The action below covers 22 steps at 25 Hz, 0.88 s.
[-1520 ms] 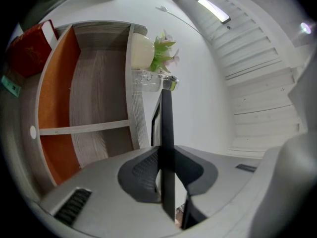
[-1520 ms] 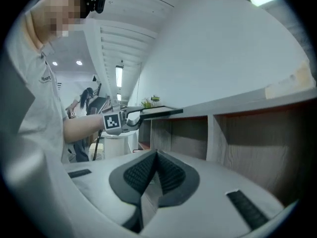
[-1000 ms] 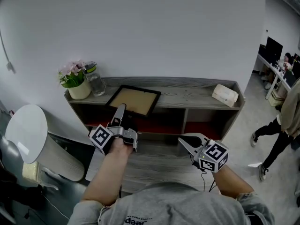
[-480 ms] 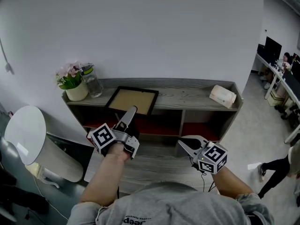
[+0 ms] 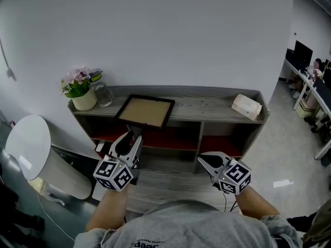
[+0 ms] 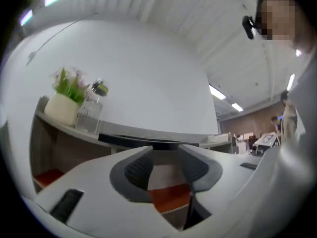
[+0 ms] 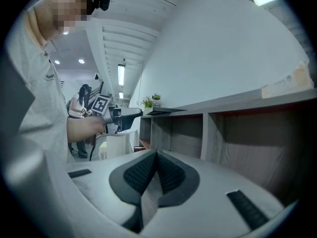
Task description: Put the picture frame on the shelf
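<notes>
Head view: shows picture frame lying flat on shelf top, betw. glass jar and tissue pack; prob. done w/ placing. Puts left tool in front of shelf, clear of frame, and right tool low by the lower compartments, idle.

Left gripper view: jaws apart, just been closing partway, nothing betw. pads. No grip needed, w/ frame's dark edge resting untouched on shelf top above.

Right gripper view: jaws together, tips meeting, empty. Points along shelf front toward left tool, prob. parked out of the way.
</notes>
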Motion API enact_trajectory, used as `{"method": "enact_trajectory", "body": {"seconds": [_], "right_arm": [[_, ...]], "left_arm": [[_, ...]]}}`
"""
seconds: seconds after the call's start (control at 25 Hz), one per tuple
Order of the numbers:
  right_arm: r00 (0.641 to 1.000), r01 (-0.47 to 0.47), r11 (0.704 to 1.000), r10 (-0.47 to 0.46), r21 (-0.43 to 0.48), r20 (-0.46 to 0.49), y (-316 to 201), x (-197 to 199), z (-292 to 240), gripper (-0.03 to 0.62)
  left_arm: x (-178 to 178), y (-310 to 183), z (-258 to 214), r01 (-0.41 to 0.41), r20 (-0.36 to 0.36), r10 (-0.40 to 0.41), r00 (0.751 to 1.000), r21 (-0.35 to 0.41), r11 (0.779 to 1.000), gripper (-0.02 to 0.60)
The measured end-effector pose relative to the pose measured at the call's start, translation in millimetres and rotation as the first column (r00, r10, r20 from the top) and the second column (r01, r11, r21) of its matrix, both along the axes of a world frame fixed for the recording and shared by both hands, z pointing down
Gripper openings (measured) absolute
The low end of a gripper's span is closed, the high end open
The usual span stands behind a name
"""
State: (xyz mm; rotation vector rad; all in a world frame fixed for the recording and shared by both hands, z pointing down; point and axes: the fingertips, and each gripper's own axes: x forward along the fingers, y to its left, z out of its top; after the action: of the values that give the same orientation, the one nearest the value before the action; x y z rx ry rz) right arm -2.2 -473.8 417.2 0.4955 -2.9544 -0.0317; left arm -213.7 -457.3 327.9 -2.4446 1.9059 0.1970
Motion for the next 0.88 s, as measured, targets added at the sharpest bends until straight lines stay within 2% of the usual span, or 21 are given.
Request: {"method": "enact_trajectory", "body": {"seconds": [0.08, 0.12, 0.16, 0.24, 0.52, 0.72, 0.88], "right_arm": [[1.000, 0.003, 1.000, -0.003, -0.002, -0.002, 0.1, 0.3, 1.2, 0.017], [1.000, 0.005, 1.000, -0.005, -0.004, -0.001, 0.2, 0.2, 1.5, 0.017], [1.000, 0.007, 1.000, -0.007, -0.004, -0.001, 0.3, 0.0, 1.6, 0.017], [1.000, 0.013, 1.000, -0.013, -0.003, -0.001, 0.7, -0.7, 1.5, 0.017], [1.000, 0.012, 1.000, -0.012, -0.005, -0.004, -3.5, 2.6, 3.7, 0.017], [1.000, 0.005, 1.000, -0.005, -0.004, -0.004, -6.0, 6.8, 4.7, 0.017], [1.000, 0.006, 1.000, -0.006, 0.001, -0.003, -6.2, 8.9, 2.9, 0.017]], "left_arm": [[5.3, -0.6, -1.8, 0.001, 0.107, 0.000, 0.994, -0.006, 1.000, 0.121], [7.2, -1.9, -2.0, -0.001, 0.137, 0.003, 0.991, -0.015, 1.000, 0.088], [7.9, -3.7, -1.9, -0.001, 0.153, 0.005, 0.988, -0.024, 1.000, 0.048], [7.4, -8.4, -1.6, 0.005, 0.167, 0.002, 0.986, -0.039, 0.999, 0.017], [7.1, -28.8, -6.7, 0.040, 0.200, -0.030, 0.979, -0.048, 0.998, 0.017], [16.3, -46.9, -7.9, 0.033, 0.228, -0.020, 0.973, -0.055, 0.998, 0.017], [19.5, -49.1, -14.7, 0.030, 0.244, -0.021, 0.970, -0.033, 0.999, 0.012]]}}
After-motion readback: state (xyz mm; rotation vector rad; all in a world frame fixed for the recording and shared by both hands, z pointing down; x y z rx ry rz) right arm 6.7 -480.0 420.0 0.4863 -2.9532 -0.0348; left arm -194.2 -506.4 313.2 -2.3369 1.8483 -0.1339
